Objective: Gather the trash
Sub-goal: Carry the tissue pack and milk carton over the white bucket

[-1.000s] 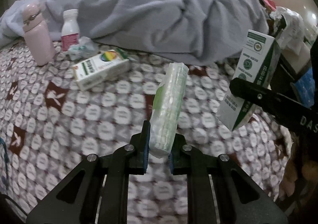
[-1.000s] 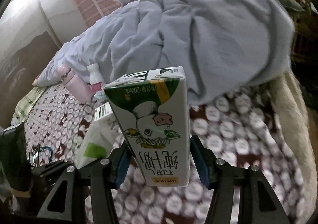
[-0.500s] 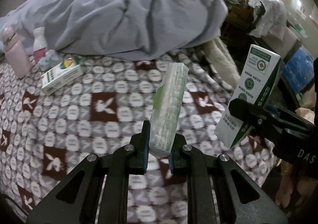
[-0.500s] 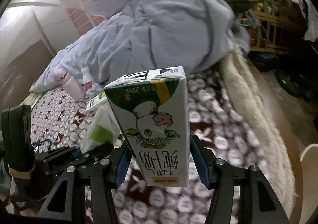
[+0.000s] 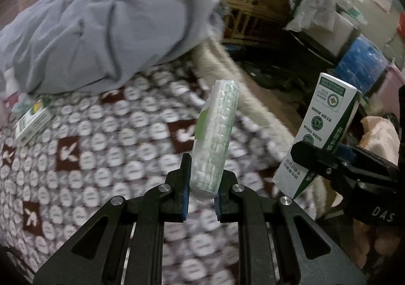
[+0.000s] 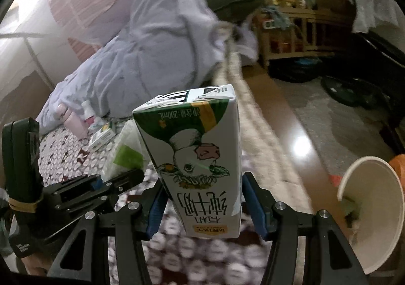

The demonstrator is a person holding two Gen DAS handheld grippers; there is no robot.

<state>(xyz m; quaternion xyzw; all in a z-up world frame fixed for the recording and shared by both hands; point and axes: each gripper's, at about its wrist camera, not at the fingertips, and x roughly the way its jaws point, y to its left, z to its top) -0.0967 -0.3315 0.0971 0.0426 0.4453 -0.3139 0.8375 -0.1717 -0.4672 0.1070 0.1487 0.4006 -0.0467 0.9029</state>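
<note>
My left gripper (image 5: 201, 191) is shut on a clear-wrapped tissue pack with a green label (image 5: 215, 133), which stands up between the pads. My right gripper (image 6: 202, 209) is shut on a green and white milk carton with a cow picture (image 6: 200, 158), held upside down. In the left wrist view the same carton (image 5: 326, 133) hangs at the right in the right gripper (image 5: 336, 163). From the right wrist, the left gripper (image 6: 114, 181) and its tissue pack (image 6: 126, 151) show at the left. Both are over the edge of the patterned bed blanket (image 5: 101, 158).
A small box (image 5: 33, 120), a pink bottle (image 6: 73, 120) and a white bottle (image 6: 87, 110) lie on the bed by the grey duvet (image 5: 101, 32). A white round container (image 6: 372, 209) with scraps inside sits at lower right. Wooden furniture (image 6: 291, 19) and clutter line the far floor.
Both grippers have swung right, off the bed's middle toward its edge and the floor, each still holding its item. The white container has come into the right wrist view.
</note>
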